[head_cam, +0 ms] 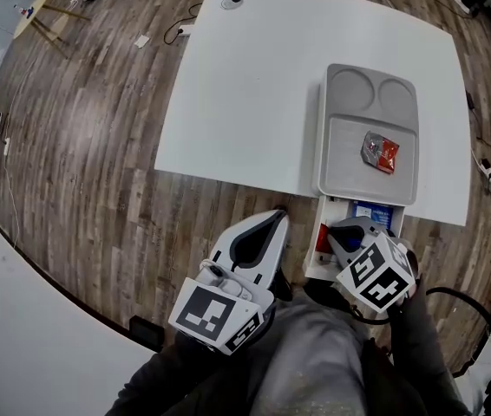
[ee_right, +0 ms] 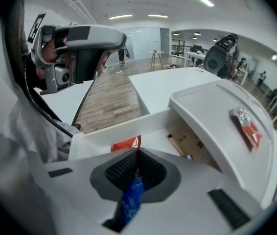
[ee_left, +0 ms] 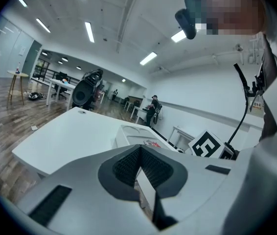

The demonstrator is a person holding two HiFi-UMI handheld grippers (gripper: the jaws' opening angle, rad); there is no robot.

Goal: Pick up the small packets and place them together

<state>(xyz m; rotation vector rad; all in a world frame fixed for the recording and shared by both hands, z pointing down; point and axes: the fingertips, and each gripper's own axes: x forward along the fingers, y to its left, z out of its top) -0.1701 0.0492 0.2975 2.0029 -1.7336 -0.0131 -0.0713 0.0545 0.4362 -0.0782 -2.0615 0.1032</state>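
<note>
- Right gripper view: right gripper (ee_right: 137, 153) has jaws pinched tight on the blue packet (ee_right: 130, 199). Pkt is clamped by one end, the rest trails back from the pads toward the cam.
- Just past the jaw tips: open white box (ee_right: 106, 131). Red packet (ee_right: 126, 144) lies inside it, directly beyond the tips and not touching them. Brown card piece (ee_right: 192, 143) is further right in the box, partly under the tray.
- Head view: right gripper (head_cam: 343, 232) sits over the near end of the box (head_cam: 312, 254). A blue item (head_cam: 372, 212) shows in the box just fwd of it; can't tell what it is.
- Left gripper (head_cam: 267, 224) is beside it to the left, off the table edge, over the wood floor (head_cam: 81, 146) and in front of the person's lap (head_cam: 306, 354).
- Left gripper view: left gripper (ee_left: 139, 148) jaws closed tip to tip, nothing btwn the pads.
- Next out: grey tray (head_cam: 325, 146) on the table, its near end covering the far part of the box.
- Red-silver packet (head_cam: 380, 152) lies in the tray's big flat compartment, right of ctr, well apart from both grippers. Right gripper view shows the same pkt (ee_right: 246, 126) up on the tray (ee_right: 212, 106), far right of the jaws.
- Farthest: white table (head_cam: 245, 85) under the tray.
</note>
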